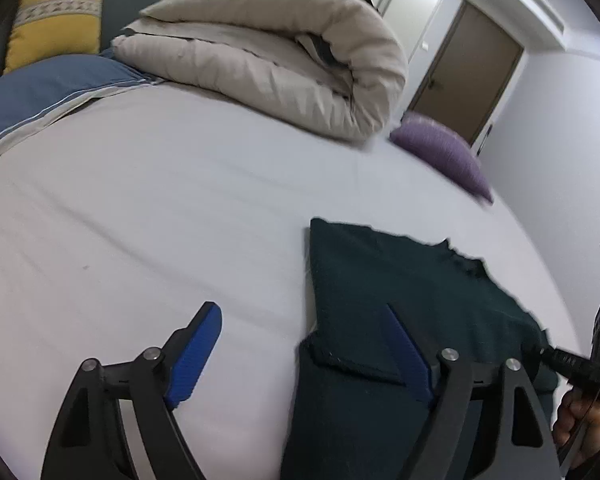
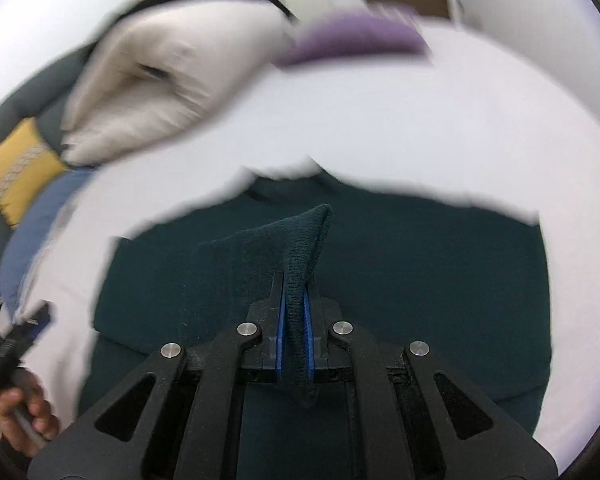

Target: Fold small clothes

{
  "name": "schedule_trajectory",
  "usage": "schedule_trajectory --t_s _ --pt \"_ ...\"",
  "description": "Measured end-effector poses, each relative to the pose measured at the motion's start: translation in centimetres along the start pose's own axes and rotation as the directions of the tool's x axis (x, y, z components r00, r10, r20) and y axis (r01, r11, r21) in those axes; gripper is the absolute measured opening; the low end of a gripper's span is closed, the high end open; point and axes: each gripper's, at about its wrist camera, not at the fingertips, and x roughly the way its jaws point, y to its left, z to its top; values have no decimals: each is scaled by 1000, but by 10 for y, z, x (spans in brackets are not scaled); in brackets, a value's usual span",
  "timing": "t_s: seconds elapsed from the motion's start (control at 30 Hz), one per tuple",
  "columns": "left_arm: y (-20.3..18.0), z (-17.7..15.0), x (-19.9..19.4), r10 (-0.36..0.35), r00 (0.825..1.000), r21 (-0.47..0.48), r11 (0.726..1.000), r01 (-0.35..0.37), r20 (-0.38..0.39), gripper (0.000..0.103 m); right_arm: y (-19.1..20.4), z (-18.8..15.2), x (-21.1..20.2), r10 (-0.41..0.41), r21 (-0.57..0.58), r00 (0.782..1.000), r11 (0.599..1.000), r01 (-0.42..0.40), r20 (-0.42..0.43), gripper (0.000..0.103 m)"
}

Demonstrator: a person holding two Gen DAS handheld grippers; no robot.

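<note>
Fold under way, not finished. Dark green knit garment [image 1: 400,280] lies on white bed [image 1: 180,200], partly doubled. Right gripper [image 2: 296,332] clamped on pinched-up edge of it. Left gripper [image 1: 300,344] spread wide, holding nothing; garment's edge just under its right finger. Thick, soft knit.

So it's one dark teal knit garment [image 2: 420,280], looks like a small sweater or something similar, with a fine ribbed texture. It's lying mostly flat on the white bed sheet [image 1: 160,208], near the closer edge of the bed. The far edge looks a bit jagged and uneven. On the left side there's a flap already doubled over, with a clean straight fold line. One bit of the fabric is pinched up off the rest and stands in a little peak [image 2: 304,240], tented above the flat part underneath.
</note>
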Motion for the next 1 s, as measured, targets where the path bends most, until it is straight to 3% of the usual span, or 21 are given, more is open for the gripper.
schedule_trajectory --t_s 0.1,0.2,0.33,0.4,0.47,0.6,0.67,0.77,0.93,1.0 --pt "-12 6 29 36 998 59 998 -33 -51 82 -30 -19 32 18 84 998 996 -13 -59 7" --pt "-25 18 57 89 992 113 990 -79 -90 82 -41 -25 33 71 138 997 988 -69 -10 9" --pt "-37 34 76 143 986 162 979 -128 -87 82 -36 -14 29 65 100 998 993 -65 1 10" --pt "-37 40 90 154 983 171 976 -136 -101 73 -30 -14 20 51 62 999 997 -52 15 10" --pt "-35 40 107 164 976 182 974 -137 -143 50 -24 -15 15 44 40 999 998 -45 18 10" --pt "-34 31 117 168 977 206 969 -139 -131 45 -27 -13 25 26 52 1000 998 -25 -12 10" --pt "-36 30 115 143 980 219 969 -111 -138 22 -35 -18 37 43 66 999 997 -42 -18 8" --pt "-38 34 111 147 980 224 968 -114 -136 11 -41 -18 32 53 102 999 993 -53 0 8" --pt "-34 27 117 152 981 224 967 -123 -117 11 -44 -19 7 31 109 998 993 -37 59 7" --pt "-36 26 119 161 981 236 963 -133 -106 11 -56 -24 16 5 131 1000 991 -9 26 6"
